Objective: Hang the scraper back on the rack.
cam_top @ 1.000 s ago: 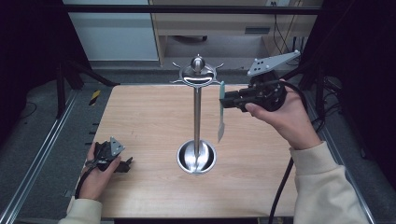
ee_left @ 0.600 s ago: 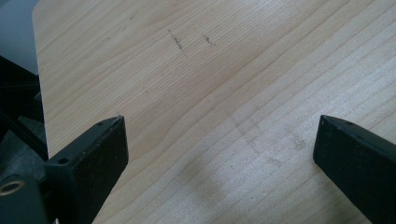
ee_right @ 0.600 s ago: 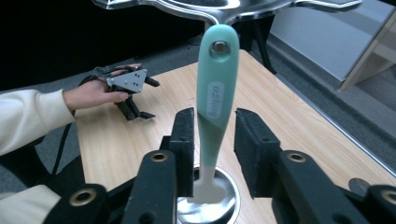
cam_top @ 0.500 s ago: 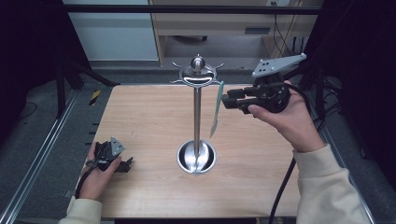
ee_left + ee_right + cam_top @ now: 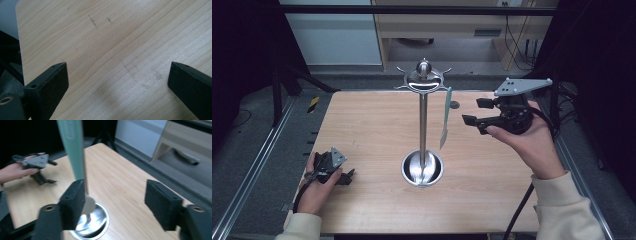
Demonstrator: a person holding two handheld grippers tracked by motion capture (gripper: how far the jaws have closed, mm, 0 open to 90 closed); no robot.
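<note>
Right gripper jaws spread beside hanging green utensil, left gripper splayed (bare wood beneath)

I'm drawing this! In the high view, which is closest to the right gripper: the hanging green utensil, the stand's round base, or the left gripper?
From the right gripper:
1. Hanging green utensil, just left of its open jaws, dangling from the stand's top.
2. Stand's round base, lower at the table's middle.
3. Left gripper, far across, near the table's left front.

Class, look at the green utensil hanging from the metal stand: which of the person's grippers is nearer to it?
The right gripper: it is raised just beside the green utensil, open. The left gripper rests low on the table, across the stand.
</note>
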